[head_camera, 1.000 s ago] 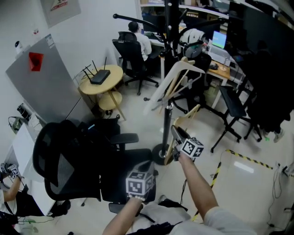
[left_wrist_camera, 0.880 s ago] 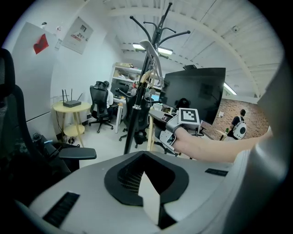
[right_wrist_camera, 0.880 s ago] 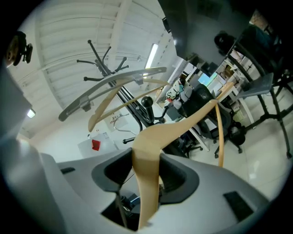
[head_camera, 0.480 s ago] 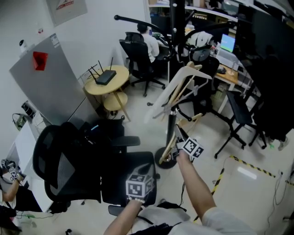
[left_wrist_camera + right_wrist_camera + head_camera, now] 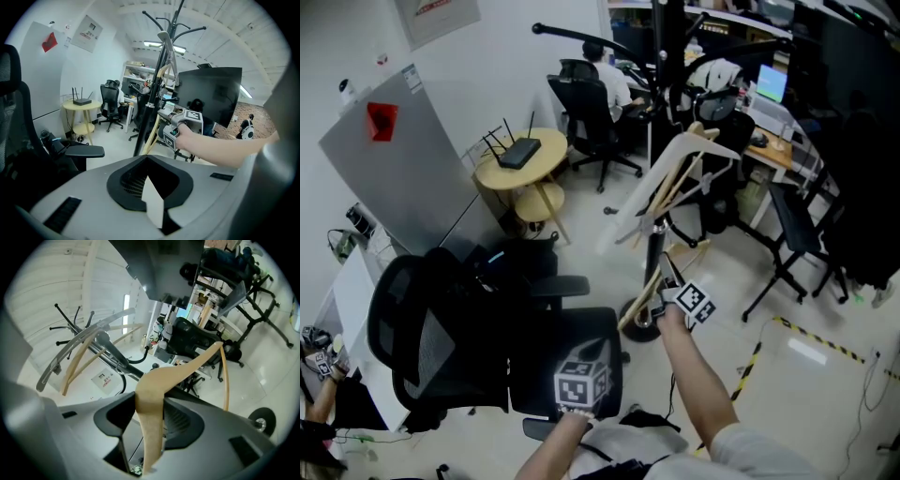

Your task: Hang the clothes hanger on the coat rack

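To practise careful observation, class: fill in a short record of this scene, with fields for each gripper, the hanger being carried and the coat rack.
Right gripper: shut on the wooden hanger, low beside the rack's pole
Left gripper: jaws together, nothing held, near the black office chair
Coat rack: upright black pole, other hangers already on it, white and wooden
Task status: the held hanger is not yet hung

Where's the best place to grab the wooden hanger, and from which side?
Take the wooden hanger by its wide flat arm just below the middle bend, coming from the arm's end, as the right gripper does. The flat faces give a square grip, leaving the bend free.
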A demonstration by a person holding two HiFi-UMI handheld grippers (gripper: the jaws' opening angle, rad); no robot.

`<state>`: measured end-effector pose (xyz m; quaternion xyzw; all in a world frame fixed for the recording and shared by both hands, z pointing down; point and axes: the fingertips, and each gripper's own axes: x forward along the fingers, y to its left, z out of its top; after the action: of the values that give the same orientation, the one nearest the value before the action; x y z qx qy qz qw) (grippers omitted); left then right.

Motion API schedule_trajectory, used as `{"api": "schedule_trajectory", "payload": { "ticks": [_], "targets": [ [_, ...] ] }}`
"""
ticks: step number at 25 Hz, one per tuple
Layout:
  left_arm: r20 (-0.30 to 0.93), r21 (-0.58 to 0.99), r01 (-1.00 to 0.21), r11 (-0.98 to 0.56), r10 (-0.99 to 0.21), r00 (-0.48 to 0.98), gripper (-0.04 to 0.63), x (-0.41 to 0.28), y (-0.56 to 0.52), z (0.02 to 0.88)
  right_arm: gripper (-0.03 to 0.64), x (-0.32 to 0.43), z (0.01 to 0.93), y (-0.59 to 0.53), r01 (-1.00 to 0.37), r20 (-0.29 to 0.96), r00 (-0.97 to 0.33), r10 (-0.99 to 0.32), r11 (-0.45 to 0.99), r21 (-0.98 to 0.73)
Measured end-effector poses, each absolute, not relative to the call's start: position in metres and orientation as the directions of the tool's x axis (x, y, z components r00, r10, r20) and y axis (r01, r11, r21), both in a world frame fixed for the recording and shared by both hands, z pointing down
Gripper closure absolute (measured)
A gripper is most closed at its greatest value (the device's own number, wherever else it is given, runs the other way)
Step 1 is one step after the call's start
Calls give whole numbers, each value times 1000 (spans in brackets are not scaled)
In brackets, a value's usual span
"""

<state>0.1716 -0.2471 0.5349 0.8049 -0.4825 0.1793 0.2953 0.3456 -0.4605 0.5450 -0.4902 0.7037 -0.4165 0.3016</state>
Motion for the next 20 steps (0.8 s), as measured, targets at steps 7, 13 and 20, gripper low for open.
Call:
{"api": "schedule_trajectory", "payload": {
  "ticks": [7, 13, 20],
  "targets": [
    [569, 304, -881, -362, -673, 473, 607, 167, -245, 533, 407, 349, 556, -457, -417, 4, -314, -950, 134, -899],
    [566, 312, -877, -366, -670, 481, 607, 165, -243, 533, 400, 350, 559, -457, -417, 18, -306, -952, 117, -901],
    [548, 324, -862, -389, -665, 507, 607, 164, -233, 528, 285, 343, 560, -449, -470, 70, -356, -932, 114, -875]
  ]
}}
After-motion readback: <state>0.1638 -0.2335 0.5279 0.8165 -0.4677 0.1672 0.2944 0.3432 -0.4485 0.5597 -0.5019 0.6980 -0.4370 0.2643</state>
